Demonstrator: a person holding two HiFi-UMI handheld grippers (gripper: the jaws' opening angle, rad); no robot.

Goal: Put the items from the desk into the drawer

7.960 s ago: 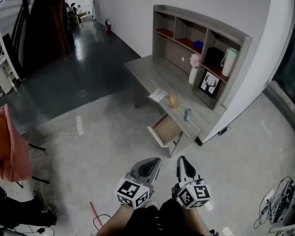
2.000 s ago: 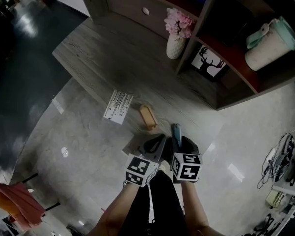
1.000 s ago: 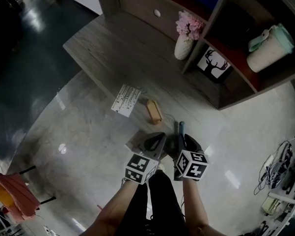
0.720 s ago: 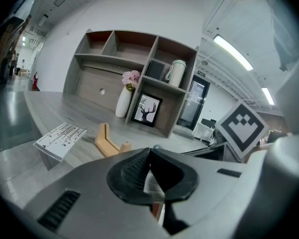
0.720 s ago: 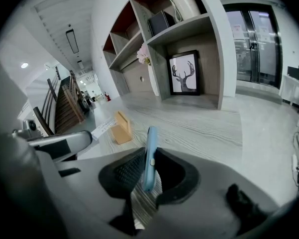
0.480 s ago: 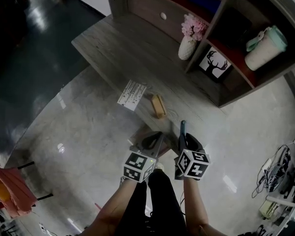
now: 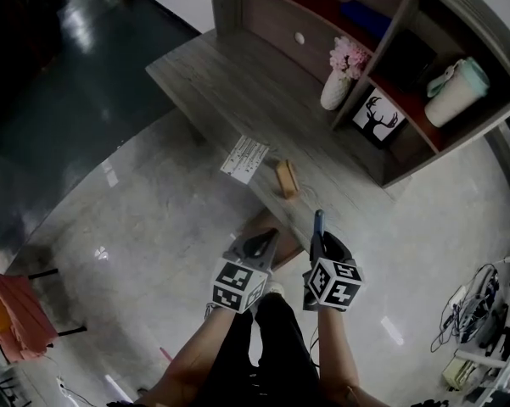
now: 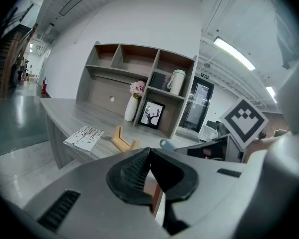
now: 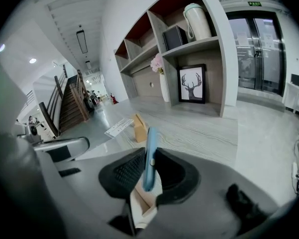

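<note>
My right gripper point(image 7: 320, 237) is shut on a slim light-blue item point(image 9: 149, 156) that stands upright between its pads, its tip point(image 7: 317, 220) poking up past the jaws. My left gripper point(image 7: 260, 246) is shut with nothing in it point(image 8: 149, 158). On the grey wooden desk point(image 7: 229, 83) lie a printed white card point(image 7: 245, 158) and a small wooden holder point(image 7: 286, 178); both also show in the right gripper view, the holder point(image 9: 139, 128) and the card point(image 9: 118, 127). Below the desk's near edge the open wooden drawer point(image 7: 273, 225) sits just ahead of both grippers, partly hidden by them.
A shelf unit at the desk's back holds a white vase of pink flowers point(image 7: 340, 75), a framed deer picture point(image 7: 378, 119) and a pale jug point(image 7: 455, 83). Polished floor point(image 7: 136, 227) surrounds the desk. Cables point(image 7: 475, 312) lie at the right.
Both grippers have drawn back a little from the desk and risen, the blue item still in the right one. The desk now sits further up and to the right in the head view.
</note>
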